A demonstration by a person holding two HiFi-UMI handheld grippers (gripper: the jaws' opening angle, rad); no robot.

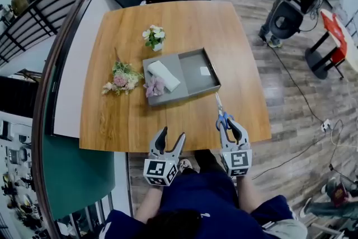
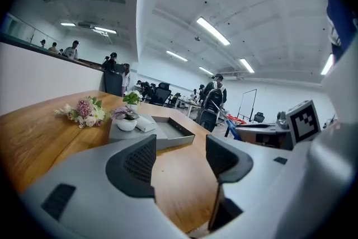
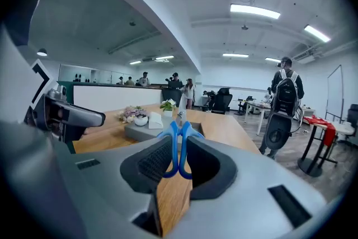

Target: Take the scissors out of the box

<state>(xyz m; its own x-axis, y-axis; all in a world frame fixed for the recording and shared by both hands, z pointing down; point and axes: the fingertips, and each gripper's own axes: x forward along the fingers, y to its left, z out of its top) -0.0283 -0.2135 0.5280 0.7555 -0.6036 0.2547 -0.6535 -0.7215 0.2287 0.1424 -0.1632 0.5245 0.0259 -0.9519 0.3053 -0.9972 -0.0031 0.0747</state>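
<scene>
right gripper view: my right tongs [image 3: 179, 155] grip the blue scissors [image 3: 172, 132] by the handles, outside the grey box [image 1: 196, 67], over the surface [image 1: 140, 115]. my left tongs [image 2: 180, 158] gape, empty.

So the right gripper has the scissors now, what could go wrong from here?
The right gripper grips the scissors only by their handle loops, so they may pivot or slip. It hangs near the front edge of the table, so a drop could reach the floor. The blades point at the box and might catch its wall.
</scene>
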